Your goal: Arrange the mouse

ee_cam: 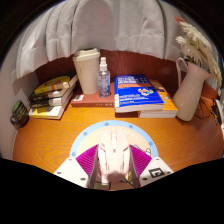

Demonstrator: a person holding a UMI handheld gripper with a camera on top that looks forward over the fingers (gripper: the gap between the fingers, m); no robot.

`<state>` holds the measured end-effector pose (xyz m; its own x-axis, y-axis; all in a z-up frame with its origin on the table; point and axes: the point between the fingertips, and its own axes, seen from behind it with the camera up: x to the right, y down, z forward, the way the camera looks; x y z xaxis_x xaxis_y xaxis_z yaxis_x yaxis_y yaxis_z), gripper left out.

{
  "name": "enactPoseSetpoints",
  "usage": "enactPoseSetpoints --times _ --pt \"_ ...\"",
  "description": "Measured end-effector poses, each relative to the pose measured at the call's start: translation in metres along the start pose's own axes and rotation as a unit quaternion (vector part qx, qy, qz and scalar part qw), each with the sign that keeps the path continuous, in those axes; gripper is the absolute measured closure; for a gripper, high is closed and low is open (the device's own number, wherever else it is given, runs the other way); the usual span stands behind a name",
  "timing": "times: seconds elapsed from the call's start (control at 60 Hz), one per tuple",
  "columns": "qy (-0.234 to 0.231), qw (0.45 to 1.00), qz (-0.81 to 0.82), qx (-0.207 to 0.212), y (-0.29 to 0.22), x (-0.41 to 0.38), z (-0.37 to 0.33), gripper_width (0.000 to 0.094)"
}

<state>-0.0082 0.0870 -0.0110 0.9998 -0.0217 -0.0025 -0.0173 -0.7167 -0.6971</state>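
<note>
A white mouse (113,160) sits between my gripper's (113,165) two magenta pads, one (88,158) on each side. Both pads press against its sides, so the gripper is shut on it. The mouse is over the near part of a round light-blue mouse pad (112,129) that lies on the wooden desk (50,140). I cannot tell whether the mouse rests on the pad or is held just above it. The front of the mouse points away from me, toward the back of the desk.
Beyond the mouse pad stand a clear spray bottle (103,77), a white cup (87,70) and a blue book (136,95). A stack of books (52,93) lies at the left. A white vase with dried flowers (192,75) stands at the right.
</note>
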Motion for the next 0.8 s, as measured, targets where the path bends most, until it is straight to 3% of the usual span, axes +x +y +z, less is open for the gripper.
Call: enactPoseSetpoints --times 0.067,0.083,0.133,0.433,0.8 --pt "0.003 1.000 0.004 -0.014 0.004 0.002 -0.001 0.0338" --pt "0.006 1.000 0.006 -0.017 0.004 0.003 -0.003 0.0252" --pt "0.009 1.000 0.012 -0.015 -0.002 0.004 -0.012 0.0156" --pt "-0.009 0.998 0.024 0.065 -0.049 0.000 -0.154 0.0115" --pt "-0.034 0.993 0.015 0.111 -0.005 0.001 -0.306 0.0117"
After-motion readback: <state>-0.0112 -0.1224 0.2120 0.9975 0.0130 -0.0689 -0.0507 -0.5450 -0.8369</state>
